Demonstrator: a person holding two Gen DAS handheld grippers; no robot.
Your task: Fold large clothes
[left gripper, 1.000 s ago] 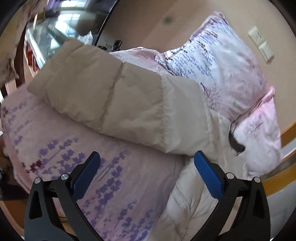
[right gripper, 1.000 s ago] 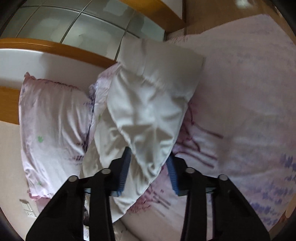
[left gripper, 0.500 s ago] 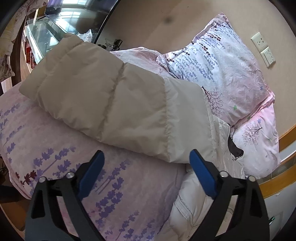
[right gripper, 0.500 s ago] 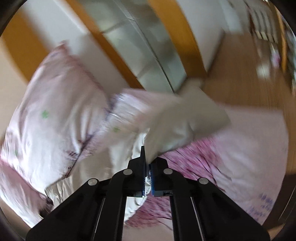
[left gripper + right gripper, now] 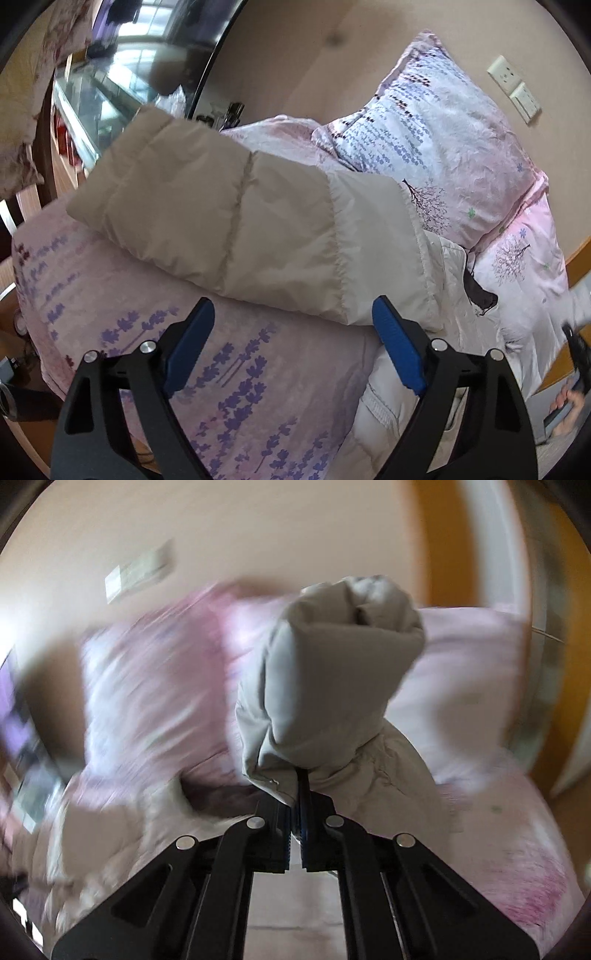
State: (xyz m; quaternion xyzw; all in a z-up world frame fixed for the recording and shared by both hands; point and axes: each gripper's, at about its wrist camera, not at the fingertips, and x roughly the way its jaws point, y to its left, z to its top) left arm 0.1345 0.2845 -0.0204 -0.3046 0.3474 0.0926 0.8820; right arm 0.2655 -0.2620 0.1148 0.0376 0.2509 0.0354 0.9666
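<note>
A beige and off-white puffer jacket (image 5: 236,221) lies on the bed; one sleeve stretches left across the lavender-print bedspread (image 5: 207,354). My left gripper (image 5: 291,343) is open and empty, just in front of the sleeve's near edge. In the right wrist view my right gripper (image 5: 297,805) is shut on the jacket's other sleeve (image 5: 332,672), which stands bunched above the jaws with its cuff end on top. The background of this view is blurred.
Two pink floral pillows (image 5: 443,147) lean on the wall behind the jacket. Wall sockets (image 5: 513,88) are above them. A glass cabinet (image 5: 96,96) stands at far left. The wooden bed frame (image 5: 576,258) runs along the right.
My right gripper closed on the sleeve and swung it up and round, so the view now faces the wall. My left gripper stayed open and shifted slightly.
</note>
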